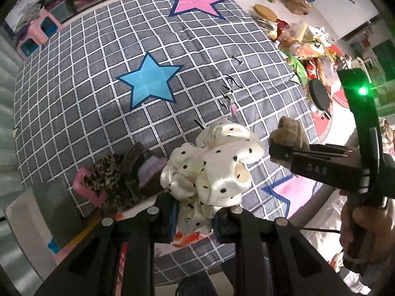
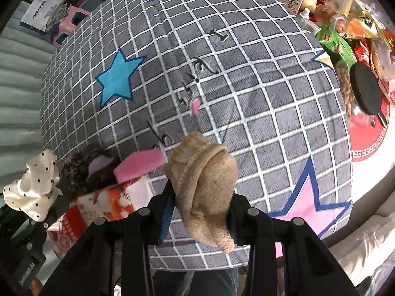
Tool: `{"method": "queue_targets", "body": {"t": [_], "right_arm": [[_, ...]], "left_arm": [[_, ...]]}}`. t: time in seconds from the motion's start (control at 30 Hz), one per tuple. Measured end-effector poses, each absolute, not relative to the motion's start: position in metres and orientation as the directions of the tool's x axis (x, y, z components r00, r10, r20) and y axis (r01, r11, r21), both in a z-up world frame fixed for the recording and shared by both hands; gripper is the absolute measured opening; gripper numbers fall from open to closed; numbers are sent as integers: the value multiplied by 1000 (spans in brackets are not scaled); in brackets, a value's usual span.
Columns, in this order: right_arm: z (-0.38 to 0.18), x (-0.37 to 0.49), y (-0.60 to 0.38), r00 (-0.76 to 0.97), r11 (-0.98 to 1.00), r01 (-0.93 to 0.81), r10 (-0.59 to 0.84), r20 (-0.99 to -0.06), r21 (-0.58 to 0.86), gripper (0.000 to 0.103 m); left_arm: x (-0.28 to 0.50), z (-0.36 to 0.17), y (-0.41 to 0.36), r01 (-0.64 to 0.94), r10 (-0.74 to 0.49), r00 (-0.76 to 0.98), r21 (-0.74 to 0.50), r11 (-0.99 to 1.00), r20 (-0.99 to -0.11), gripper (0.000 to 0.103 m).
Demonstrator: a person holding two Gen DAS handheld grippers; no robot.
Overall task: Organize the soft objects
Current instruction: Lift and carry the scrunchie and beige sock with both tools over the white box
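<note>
My left gripper (image 1: 193, 218) is shut on a cream satin scrunchie with black dots (image 1: 212, 165), held above the grey checked cloth (image 1: 123, 123). The same scrunchie (image 2: 32, 185) shows at the left edge of the right wrist view. My right gripper (image 2: 200, 218) is shut on a beige knitted sock (image 2: 205, 185), which hangs down between its fingers. That sock (image 1: 288, 133) sits in the right gripper (image 1: 284, 151) at the right of the left wrist view. A box (image 2: 103, 204) at the cloth's near left corner holds a leopard-print scrunchie (image 1: 103, 175), a dark one with a lilac piece (image 1: 148, 170) and a pink pad (image 2: 140, 165).
A small pink scrap (image 2: 195, 106) lies mid-cloth. Snack packets and jars (image 2: 345, 24) crowd the far right, with a black round lid (image 2: 365, 88) on a red mat (image 2: 370, 143). A pink stool (image 1: 37, 34) stands beyond the far left edge. A hand (image 1: 365, 227) grips the right tool.
</note>
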State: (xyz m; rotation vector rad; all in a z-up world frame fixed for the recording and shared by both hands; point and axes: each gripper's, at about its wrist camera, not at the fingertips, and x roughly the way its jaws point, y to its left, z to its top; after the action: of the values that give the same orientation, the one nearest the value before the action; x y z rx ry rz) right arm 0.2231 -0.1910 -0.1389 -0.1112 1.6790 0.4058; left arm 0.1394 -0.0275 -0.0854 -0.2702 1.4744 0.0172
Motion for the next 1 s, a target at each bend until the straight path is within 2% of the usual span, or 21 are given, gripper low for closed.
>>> {"method": "queue_targets", "body": {"t": [0.6,1.0], "right_arm": [[-84,158,-150,-125,895,-367,221,-967,252,39],[-54,132,-125,-83,872,-418,241,-967,253,39]], "left_arm": [[71,-29,-2,-190,-79,234,-125,974,-969,24],[38,-8,22,-249,-64,303,-144,958,-951,25]]}}
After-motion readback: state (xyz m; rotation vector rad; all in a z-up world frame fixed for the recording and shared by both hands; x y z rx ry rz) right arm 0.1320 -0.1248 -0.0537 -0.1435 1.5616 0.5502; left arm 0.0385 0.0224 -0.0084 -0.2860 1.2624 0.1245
